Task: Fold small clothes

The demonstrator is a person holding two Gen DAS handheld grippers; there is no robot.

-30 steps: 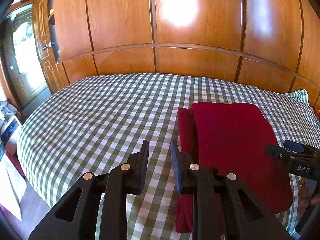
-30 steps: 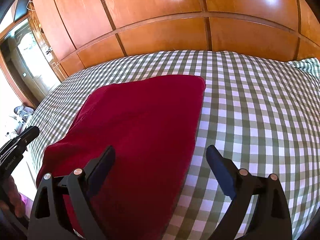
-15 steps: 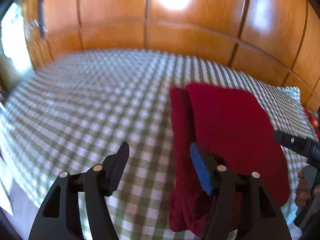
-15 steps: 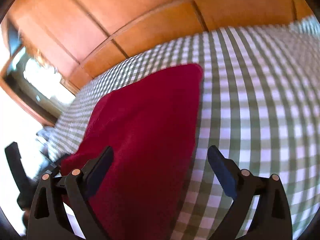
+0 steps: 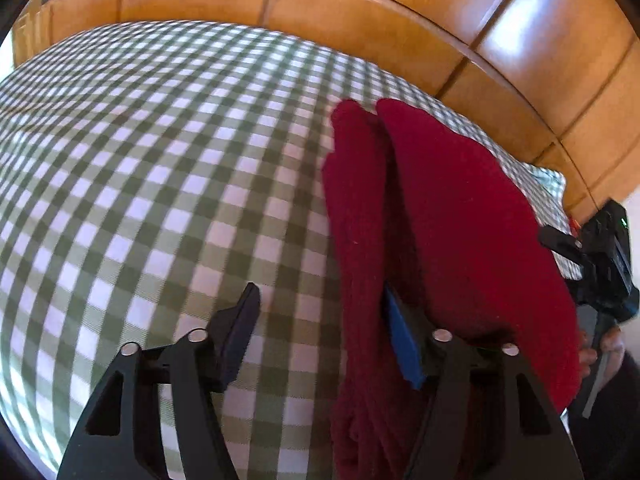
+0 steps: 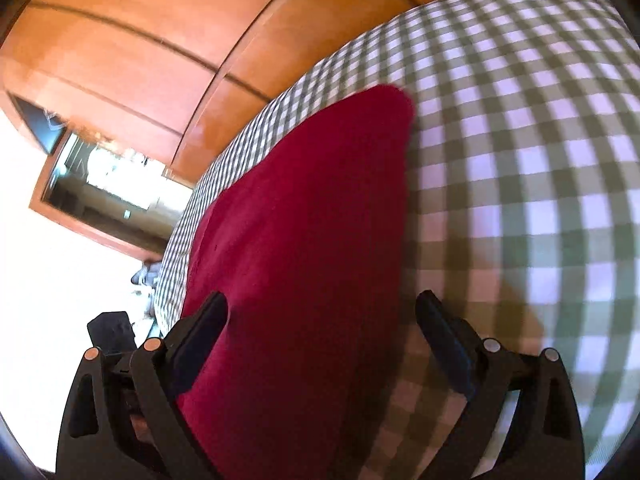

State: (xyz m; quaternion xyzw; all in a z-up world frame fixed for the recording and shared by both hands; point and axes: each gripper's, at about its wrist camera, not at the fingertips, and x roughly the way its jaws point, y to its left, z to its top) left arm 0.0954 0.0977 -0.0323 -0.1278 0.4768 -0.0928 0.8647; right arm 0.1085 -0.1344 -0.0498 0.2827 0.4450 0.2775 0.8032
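Observation:
A dark red folded garment (image 5: 460,208) lies on the green-and-white checked bed sheet (image 5: 160,160), a narrow folded strip running along its left side. My left gripper (image 5: 320,332) hangs low over the garment's near left edge. Its jaws are closing, with the strip between them beside the blue right pad (image 5: 400,344) and no squeeze on the cloth. In the right wrist view the red garment (image 6: 304,208) fills the middle. My right gripper (image 6: 324,340) stands wide open, straddling the garment's near right edge, with the right finger over bare sheet (image 6: 520,160).
Glossy wooden panels (image 5: 360,8) rise behind the bed. A checked pillow (image 5: 548,184) lies at the far right. The right gripper's body (image 5: 592,256) and a hand show at the right edge. A bright doorway (image 6: 100,184) opens beyond the bed's left side.
My left jaws spread from nearly together to wide apart, and that gripper dipped toward the garment's left edge. My right gripper rolled and sank closer to the cloth, still wide open.

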